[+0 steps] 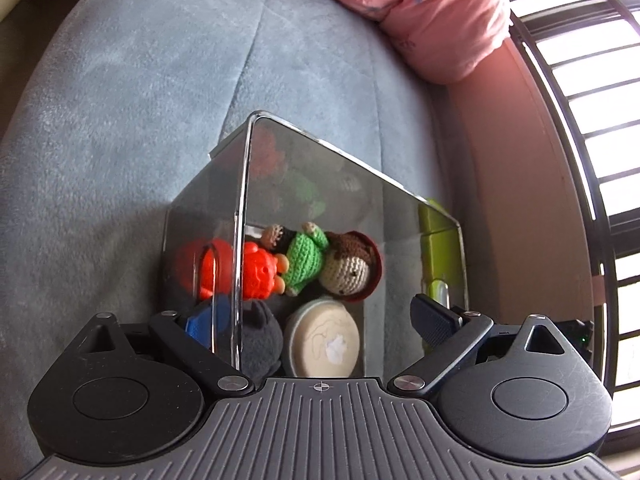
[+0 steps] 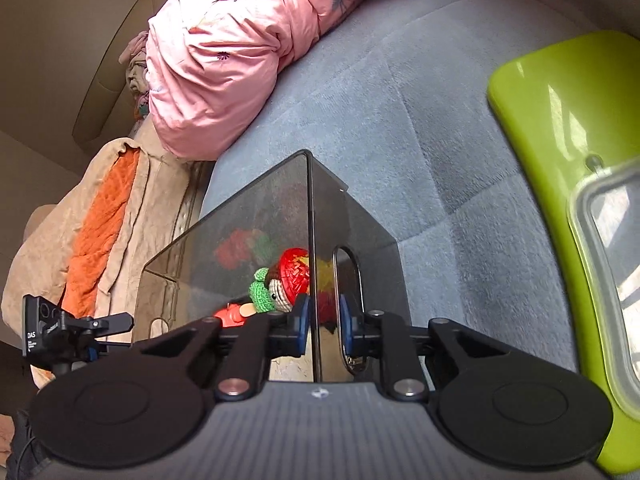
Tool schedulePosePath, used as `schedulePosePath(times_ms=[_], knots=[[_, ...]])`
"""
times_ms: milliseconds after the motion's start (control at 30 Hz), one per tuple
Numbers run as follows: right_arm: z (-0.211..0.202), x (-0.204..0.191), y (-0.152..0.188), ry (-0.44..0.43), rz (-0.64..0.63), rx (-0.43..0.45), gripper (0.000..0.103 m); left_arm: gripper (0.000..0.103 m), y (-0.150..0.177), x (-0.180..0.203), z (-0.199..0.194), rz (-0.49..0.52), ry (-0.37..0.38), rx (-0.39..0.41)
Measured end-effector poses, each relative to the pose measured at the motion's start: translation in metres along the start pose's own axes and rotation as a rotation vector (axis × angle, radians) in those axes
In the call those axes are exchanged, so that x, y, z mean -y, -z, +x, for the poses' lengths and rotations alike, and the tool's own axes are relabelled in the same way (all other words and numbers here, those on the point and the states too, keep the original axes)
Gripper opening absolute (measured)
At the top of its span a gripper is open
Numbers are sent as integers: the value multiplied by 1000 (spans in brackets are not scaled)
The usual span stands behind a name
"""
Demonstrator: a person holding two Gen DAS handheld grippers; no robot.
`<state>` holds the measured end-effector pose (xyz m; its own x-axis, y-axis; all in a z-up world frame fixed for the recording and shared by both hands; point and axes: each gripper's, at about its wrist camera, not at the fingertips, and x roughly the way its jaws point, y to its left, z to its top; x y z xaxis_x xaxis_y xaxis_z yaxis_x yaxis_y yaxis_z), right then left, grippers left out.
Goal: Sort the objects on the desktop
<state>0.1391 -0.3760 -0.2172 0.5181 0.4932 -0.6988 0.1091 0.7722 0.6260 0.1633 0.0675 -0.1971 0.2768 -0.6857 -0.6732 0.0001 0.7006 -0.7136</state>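
Box: a see-through smoky plastic box (image 1: pixel 312 240) sits on the soft blue blanket (image 1: pixel 120 120). It has an oval handle hole in its side wall.
Left gripper: the left gripper (image 1: pixel 320 320) is spread wide. Its 2 fingers stand on both sides of one box corner and do not squeeze anything.
Right gripper: the right gripper (image 2: pixel 322 326) is clamped on a wall of the box (image 2: pixel 280 220), with 1 blue pad on each side of the wall, right by the handle hole.
Toys: inside the box lie a knitted doll (image 1: pixel 332 260) in a green top, an orange toy (image 1: pixel 260 270), a gray fuzzy toy (image 1: pixel 260 340) and a round tin (image 1: pixel 324 338).
Lid: a green lid (image 2: pixel 560 120) lies on the blanket, just beside the box.
Bedding: a pink quilt (image 2: pixel 240 40) is bunched up behind the box.
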Motion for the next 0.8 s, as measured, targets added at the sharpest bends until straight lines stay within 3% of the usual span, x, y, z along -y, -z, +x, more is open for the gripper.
schedulePosePath(times_ms=[100, 133, 200, 267, 367, 433, 500, 533, 600, 700, 800], knots=[[-9, 3, 4, -13, 13, 19, 20, 99, 0, 0, -4, -20, -24, -30], [-12, 4, 5, -16, 18, 27, 20, 99, -1, 1, -6, -19, -63, -48], [-21, 7, 6, -19, 41, 50, 25, 99, -2, 7, -15, 19, -244, -74], [-32, 8, 9, 11, 43, 76, 40, 99, -2, 14, -25, 71, -441, -83], [-48, 3, 15, 53, -1, 143, 43, 99, -3, 37, -46, 159, -612, -14], [-59, 0, 19, 70, -32, 192, 46, 100, -3, 62, -50, 195, -540, -13], [-68, -6, 21, 70, -57, 254, 53, 103, -1, 92, -35, 235, -406, -82], [-72, -9, 22, 69, -65, 282, 55, 103, 0, 104, -21, 257, -379, -127], [-78, -15, 26, 49, -76, 340, 55, 103, 6, 128, 20, 316, -376, -244], [-84, -17, 38, -44, -61, 395, 65, 103, 14, 142, 92, 373, -437, -403], [-87, -9, 55, -160, 5, 410, 68, 103, 19, 135, 143, 356, -461, -499]])
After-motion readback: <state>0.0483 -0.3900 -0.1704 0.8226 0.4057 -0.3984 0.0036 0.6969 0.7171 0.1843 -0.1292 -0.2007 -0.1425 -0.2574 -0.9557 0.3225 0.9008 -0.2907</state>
